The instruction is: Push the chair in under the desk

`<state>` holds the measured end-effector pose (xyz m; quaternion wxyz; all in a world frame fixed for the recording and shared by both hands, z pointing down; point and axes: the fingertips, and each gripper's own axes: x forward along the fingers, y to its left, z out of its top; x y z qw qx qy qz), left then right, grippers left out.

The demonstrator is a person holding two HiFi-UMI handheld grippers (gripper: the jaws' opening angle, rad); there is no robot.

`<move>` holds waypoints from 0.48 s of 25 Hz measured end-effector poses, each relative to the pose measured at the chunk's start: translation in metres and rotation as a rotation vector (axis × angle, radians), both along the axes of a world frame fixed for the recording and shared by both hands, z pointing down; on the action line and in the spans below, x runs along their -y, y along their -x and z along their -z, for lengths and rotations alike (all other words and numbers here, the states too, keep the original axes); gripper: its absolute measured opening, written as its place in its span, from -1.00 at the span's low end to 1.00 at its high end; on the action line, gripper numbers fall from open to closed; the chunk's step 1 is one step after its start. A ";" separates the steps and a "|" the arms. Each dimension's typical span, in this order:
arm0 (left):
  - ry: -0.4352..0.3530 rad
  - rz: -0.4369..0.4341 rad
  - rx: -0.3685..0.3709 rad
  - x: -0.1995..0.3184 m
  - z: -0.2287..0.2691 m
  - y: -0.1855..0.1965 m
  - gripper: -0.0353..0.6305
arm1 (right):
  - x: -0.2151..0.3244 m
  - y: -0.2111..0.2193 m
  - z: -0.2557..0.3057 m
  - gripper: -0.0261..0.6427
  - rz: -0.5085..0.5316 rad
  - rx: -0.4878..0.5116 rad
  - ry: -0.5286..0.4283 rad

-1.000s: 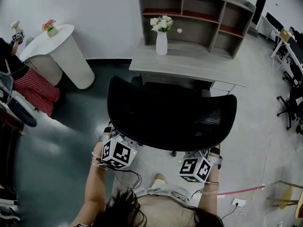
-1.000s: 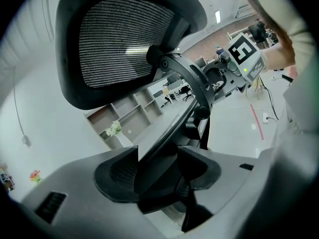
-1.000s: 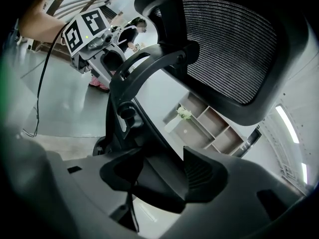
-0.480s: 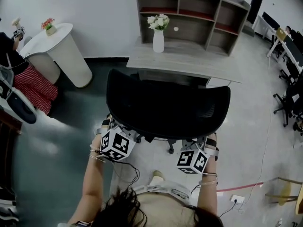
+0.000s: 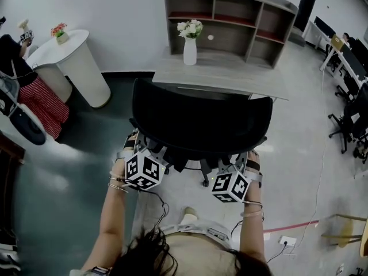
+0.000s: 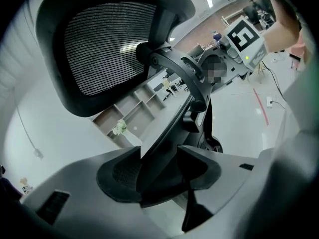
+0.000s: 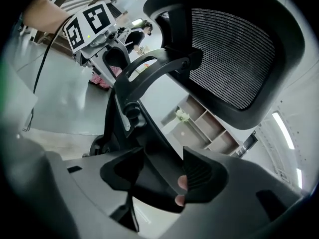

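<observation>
The black mesh-backed chair [image 5: 201, 122] stands close against the grey desk [image 5: 230, 79], its backrest top at the desk's front edge. Both grippers are behind and below the backrest. My left gripper [image 5: 146, 157] is at the chair's left rear and my right gripper [image 5: 233, 171] at its right rear. In the left gripper view the chair's back frame [image 6: 172, 118] runs between the jaws of the left gripper [image 6: 159, 171], which are shut on it. In the right gripper view the right gripper [image 7: 162, 176] is likewise shut on the chair's frame [image 7: 144, 118]. The seat is hidden.
A white vase of flowers [image 5: 189, 45] stands on the desk, with a shelf unit [image 5: 230, 10] behind. A round white table [image 5: 77, 62] and a person in red check [image 5: 34, 102] are at the left. Office chairs [image 5: 351, 119] stand at the right; a power strip [image 5: 286, 241] lies on the floor.
The chair has rolled forward toward the desk, and both grippers have gone forward with it. The backrest now reaches the desk's front edge.
</observation>
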<state>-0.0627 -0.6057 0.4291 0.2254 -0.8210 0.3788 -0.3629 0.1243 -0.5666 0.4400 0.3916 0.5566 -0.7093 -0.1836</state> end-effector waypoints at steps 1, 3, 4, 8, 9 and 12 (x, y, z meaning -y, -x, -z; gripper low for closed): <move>0.007 0.007 -0.003 -0.001 0.000 0.002 -0.20 | 0.000 0.000 0.001 -0.22 -0.004 0.004 0.007; 0.026 0.025 -0.024 -0.006 0.000 0.006 -0.20 | -0.003 -0.001 0.002 -0.22 -0.010 0.020 0.010; 0.031 0.033 -0.034 -0.008 0.001 0.008 -0.20 | -0.006 0.000 0.003 -0.22 -0.011 0.029 0.010; 0.031 0.055 -0.037 -0.023 0.000 0.016 -0.20 | -0.016 -0.001 0.003 -0.22 -0.007 0.050 0.024; 0.032 0.058 -0.039 -0.026 -0.001 0.017 -0.20 | -0.019 -0.001 0.003 -0.22 -0.010 0.060 0.027; 0.038 0.066 -0.079 -0.038 0.001 0.017 -0.21 | -0.029 -0.001 0.006 -0.22 -0.025 0.101 0.029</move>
